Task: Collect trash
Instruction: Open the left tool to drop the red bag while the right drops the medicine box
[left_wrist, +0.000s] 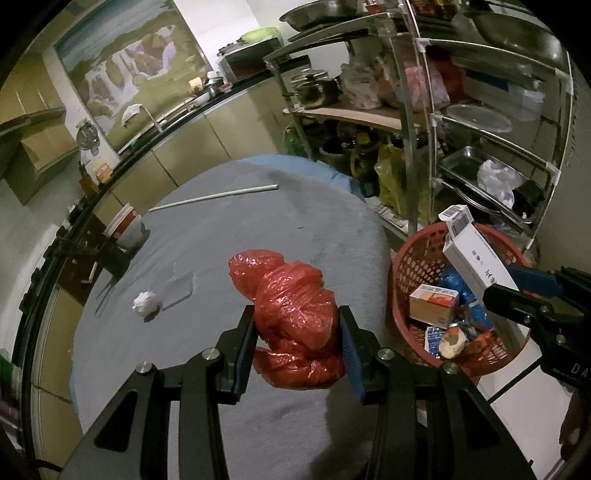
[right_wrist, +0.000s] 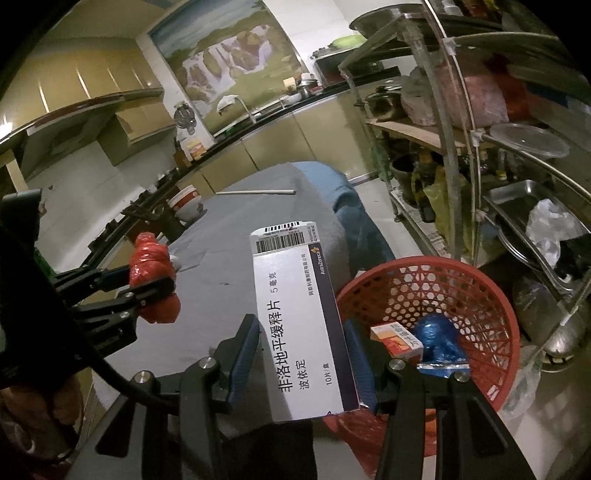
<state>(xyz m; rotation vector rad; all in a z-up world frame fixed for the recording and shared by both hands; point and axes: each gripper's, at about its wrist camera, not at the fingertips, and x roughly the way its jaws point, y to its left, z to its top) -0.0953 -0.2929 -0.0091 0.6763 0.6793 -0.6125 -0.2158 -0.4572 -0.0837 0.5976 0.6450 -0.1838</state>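
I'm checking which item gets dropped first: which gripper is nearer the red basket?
Right. The right gripper holds the white medicine box at the red basket rim; the left gripper, shut on the red plastic bag, is farther off above the table.

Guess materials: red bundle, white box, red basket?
Red bundle: thin glossy plastic film, crinkled with sharp highlights. White box: printed paperboard, likely; flat faces, crisp folded edges, barcode. Red basket: moulded rigid plastic, uniform lattice holes, slight sheen.

Open basket (right_wrist: 480, 280) mouth, metal rack (left_wrist: 480, 122) just behind, seemingly close
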